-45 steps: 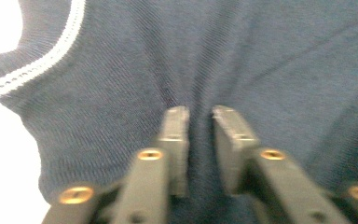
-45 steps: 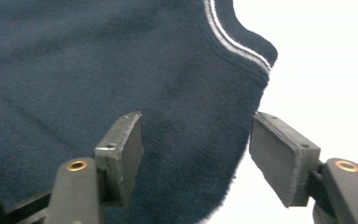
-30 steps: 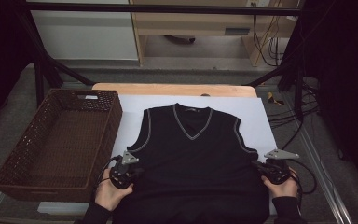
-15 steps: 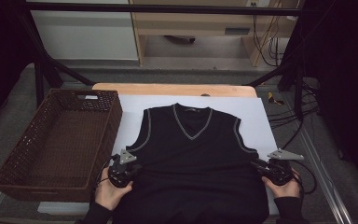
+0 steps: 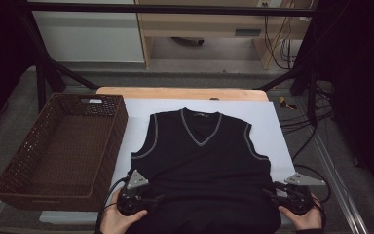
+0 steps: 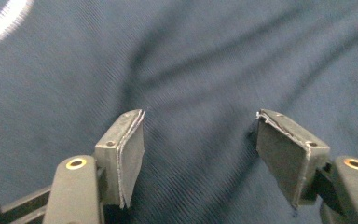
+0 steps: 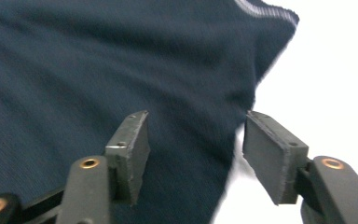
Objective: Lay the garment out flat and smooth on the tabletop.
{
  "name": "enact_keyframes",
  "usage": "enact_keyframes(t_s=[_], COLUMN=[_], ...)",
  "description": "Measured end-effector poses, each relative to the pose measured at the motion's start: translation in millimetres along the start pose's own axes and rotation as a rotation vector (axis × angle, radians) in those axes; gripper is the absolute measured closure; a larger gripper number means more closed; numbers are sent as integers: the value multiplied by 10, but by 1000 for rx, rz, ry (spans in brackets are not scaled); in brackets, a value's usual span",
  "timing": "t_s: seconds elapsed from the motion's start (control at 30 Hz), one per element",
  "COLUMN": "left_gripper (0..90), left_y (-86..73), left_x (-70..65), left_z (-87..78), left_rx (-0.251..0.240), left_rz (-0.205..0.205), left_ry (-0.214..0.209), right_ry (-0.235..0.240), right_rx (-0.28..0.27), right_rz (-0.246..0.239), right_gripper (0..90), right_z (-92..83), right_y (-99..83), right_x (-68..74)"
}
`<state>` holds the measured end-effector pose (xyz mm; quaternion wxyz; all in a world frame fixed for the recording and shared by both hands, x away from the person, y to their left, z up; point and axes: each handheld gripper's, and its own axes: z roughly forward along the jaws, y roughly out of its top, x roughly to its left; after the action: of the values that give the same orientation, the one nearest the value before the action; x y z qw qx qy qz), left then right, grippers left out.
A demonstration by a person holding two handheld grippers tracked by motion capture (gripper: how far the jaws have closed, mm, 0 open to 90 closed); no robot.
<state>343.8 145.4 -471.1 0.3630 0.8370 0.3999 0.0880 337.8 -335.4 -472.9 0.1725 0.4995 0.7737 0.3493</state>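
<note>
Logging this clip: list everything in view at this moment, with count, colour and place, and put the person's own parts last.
Dark knitted sleeveless V-neck vest with pale trim: one, flat on the white sheet, centre.
White sheet: one, covering the tabletop.
Brown woven wicker basket: one, left of the sheet.
Light wooden table edge: one, far side.
Black cables: several, right side.
Left gripper: fingers apart over the vest's lower left.
Right gripper: fingers apart at the vest's right edge.
Hands: two, bottom edge.

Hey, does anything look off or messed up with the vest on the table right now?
Nothing damaged. The vest lies front-up on the white sheet, with mild wrinkles across its lower part between the open left gripper and right gripper.
</note>
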Motion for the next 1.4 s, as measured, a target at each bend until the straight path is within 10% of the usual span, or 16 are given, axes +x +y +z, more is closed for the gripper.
enact_keyframes(t_s=[0.13,0.33,0.7,0.8,1.07,1.4], left_gripper=[379,829,873,858,467,253], left_y=[-58,-81,-202,-159,-2,147], left_x=[-10,-7,130,60,135,281], left_z=[-24,-76,-405,-388,-265,-115], left_rx=[7,45,92,37,-98,-143], left_rz=[16,7,-2,48,-2,-11], left_ry=[7,31,21,30,41,38], right_ry=[20,102,125,140,108,70], right_rx=[20,68,103,95,-59,-158], right_rz=[3,26,32,25,-13,-14], right_gripper=[552,840,861,829,515,248], right_z=[-5,-10,-208,-223,-90,124], right_y=[-61,-44,-123,-133,57,286], right_x=[1,75,27,78,56,-3])
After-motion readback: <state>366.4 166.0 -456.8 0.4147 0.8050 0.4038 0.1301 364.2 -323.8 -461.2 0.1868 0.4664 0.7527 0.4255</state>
